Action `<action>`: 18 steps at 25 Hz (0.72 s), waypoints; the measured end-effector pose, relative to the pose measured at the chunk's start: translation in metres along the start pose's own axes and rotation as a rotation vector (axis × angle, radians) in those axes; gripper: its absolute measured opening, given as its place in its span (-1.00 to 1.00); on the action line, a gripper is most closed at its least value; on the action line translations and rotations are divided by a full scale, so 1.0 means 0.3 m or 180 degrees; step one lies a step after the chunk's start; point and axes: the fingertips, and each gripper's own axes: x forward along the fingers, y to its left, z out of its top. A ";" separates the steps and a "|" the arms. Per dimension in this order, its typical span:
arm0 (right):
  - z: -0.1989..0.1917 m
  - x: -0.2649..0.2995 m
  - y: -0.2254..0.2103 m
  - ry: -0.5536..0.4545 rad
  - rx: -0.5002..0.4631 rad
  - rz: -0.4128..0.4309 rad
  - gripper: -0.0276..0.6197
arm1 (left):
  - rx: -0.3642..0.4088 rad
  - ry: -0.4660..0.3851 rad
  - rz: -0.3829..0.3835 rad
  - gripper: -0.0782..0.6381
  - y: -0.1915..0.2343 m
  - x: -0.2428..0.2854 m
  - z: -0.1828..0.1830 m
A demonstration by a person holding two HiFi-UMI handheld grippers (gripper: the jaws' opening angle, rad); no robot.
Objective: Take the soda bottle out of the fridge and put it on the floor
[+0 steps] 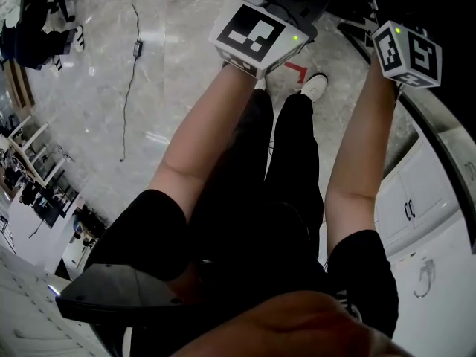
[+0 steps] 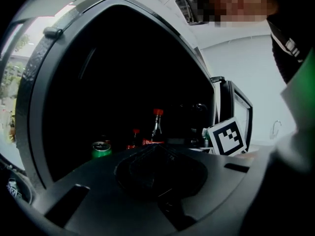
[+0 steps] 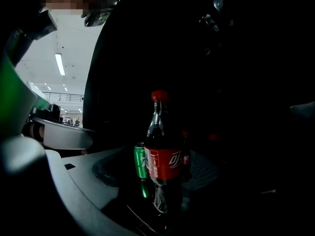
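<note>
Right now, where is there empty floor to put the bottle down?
The floor is bare between the cable and the left arm. It is crowded by the shoe and cabinets at right. The can stands just left of the bottle.

soda bottle (image 3: 163, 154) foremost, green can (image 3: 141, 162) close behind

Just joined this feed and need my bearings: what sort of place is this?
Likely an open-plan office or lab hall: polished marble floor, rows of desks, white cabinets, and long ceiling strip lights.
</note>
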 end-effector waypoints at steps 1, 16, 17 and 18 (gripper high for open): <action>-0.007 0.013 -0.002 0.0020 0.0004 0.0013 0.08 | 0.0001 0.0012 0.0009 -0.78 0.006 0.006 -0.004; -0.003 0.106 -0.023 0.0050 -0.0258 0.0026 0.07 | -0.0014 0.0050 0.0035 -0.78 0.034 0.010 -0.043; -0.003 0.103 -0.019 0.0040 -0.0263 0.0036 0.07 | -0.0023 0.0039 0.0047 -0.78 0.035 0.005 -0.043; -0.004 0.099 -0.013 0.0030 -0.0262 0.0054 0.06 | -0.0030 0.0027 0.0063 -0.78 0.037 0.000 -0.043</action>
